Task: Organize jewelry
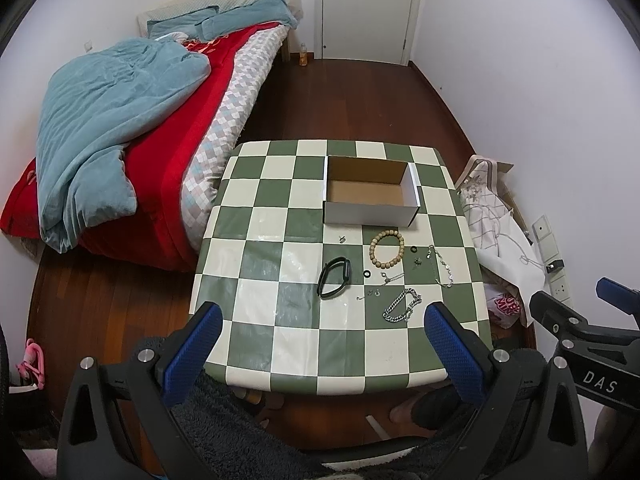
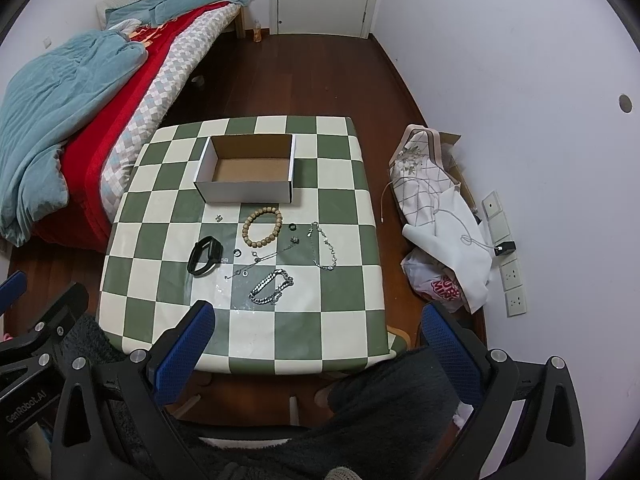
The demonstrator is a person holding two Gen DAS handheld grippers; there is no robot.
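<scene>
Zero pcs boxed yet: cardboard box (image 2: pixel 250 170) nr bench (image 2: pixel 340 300) far edge sits empty, jewelry loose mid-bench, both tongs, left (image 1: pixel 322 354) & right (image 2: pixel 316 354), released.

My two grippers hang above the near edge of the table (image 1: pixel 256 360), the left gripper (image 1: pixel 322 340) to the left of the right gripper (image 2: pixel 316 340), both with jaws spread wide. An open cardboard box (image 2: pixel 244 192) sits toward the table's far side, and just before it lie the bead bracelet (image 2: pixel 262 227) in the middle, the watch band (image 2: pixel 205 256) to its left, the thin necklace (image 2: pixel 323 245) to its right and the chain bracelet (image 2: pixel 272 287) nearest me. The bed (image 1: pixel 120 140) stands left of the table, and a heap of bags (image 2: pixel 444 216) lies on the floor to its right.
</scene>
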